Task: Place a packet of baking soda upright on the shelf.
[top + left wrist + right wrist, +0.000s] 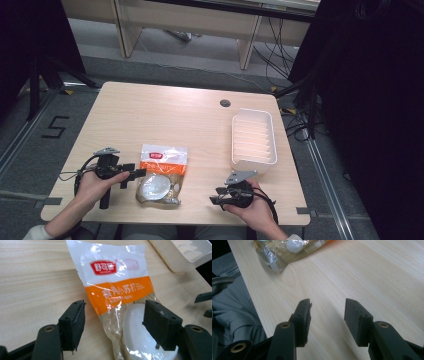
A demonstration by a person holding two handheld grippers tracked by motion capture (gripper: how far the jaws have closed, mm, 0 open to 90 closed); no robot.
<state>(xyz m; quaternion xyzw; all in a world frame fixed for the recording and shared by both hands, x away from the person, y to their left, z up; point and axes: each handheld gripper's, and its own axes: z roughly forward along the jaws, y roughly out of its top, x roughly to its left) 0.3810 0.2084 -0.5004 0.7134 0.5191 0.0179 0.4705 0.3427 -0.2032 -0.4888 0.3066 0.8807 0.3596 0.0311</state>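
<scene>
A clear plastic snack bag (161, 172) with an orange band and a red logo lies on the wooden table (175, 115), near the front edge. My left gripper (135, 176) sits just left of the bag, open, its jaws standing to either side of the bag's lower part (120, 315). My right gripper (216, 199) is held low near the front right of the table, open and holding nothing (327, 315). It points toward the bag, whose bottom corner (279, 255) shows at the top of the right gripper view.
A white ribbed plastic tray (253, 136) stands at the right side of the table, behind my right gripper, with its corner (185, 255) in the left gripper view. A round grommet hole (225, 103) sits at the table's far middle. The person's grey clothing (234, 315) lies beyond the front edge.
</scene>
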